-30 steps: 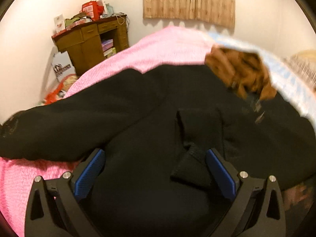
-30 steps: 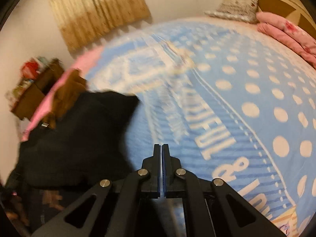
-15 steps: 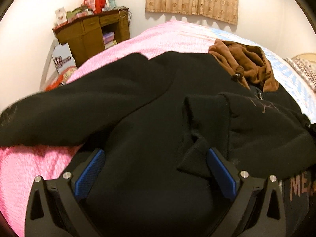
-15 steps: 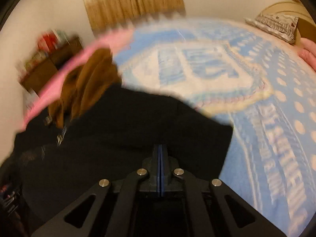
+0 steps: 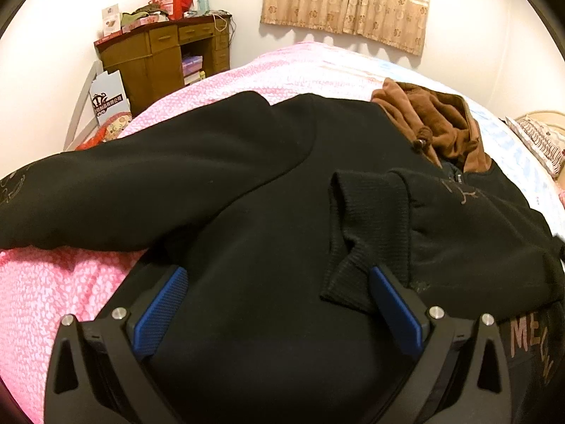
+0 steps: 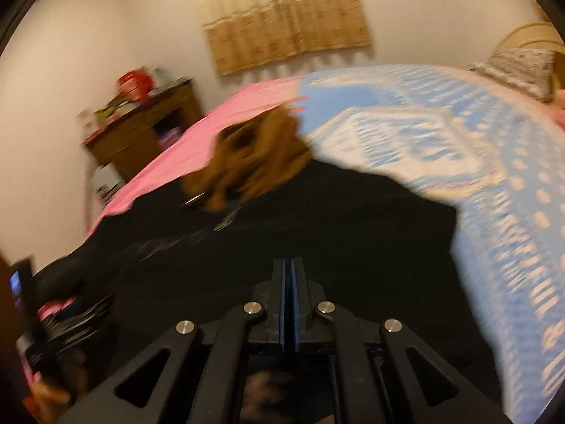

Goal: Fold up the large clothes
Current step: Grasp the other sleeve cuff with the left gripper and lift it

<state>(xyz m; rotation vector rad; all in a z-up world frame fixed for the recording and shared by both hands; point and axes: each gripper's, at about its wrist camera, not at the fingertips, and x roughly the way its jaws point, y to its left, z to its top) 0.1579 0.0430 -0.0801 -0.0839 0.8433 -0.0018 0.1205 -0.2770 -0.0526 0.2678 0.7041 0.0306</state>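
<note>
A large black hoodie (image 5: 268,212) with a brown hood lining (image 5: 434,127) lies spread on the bed. One sleeve (image 5: 106,198) stretches left over the pink cover. A ribbed cuff (image 5: 360,233) is folded onto the body. My left gripper (image 5: 279,304) is open, its blue pads (image 5: 159,311) either side of the black cloth. In the blurred right wrist view the hoodie (image 6: 282,219) fills the middle. My right gripper (image 6: 289,275) is shut over the hoodie; I cannot tell whether cloth is between its jaws.
The bed has a pink cover (image 5: 42,300) on the left and a blue dotted blanket (image 6: 476,162) on the right. A cluttered wooden desk (image 5: 155,56) stands at the back left wall. Pillows (image 5: 536,137) lie at the far right. Curtains (image 5: 346,0) hang behind.
The right gripper has swung left from above the blue blanket to above the black hoodie, staying shut. The left gripper stays open and nearly still over the hoodie.
</note>
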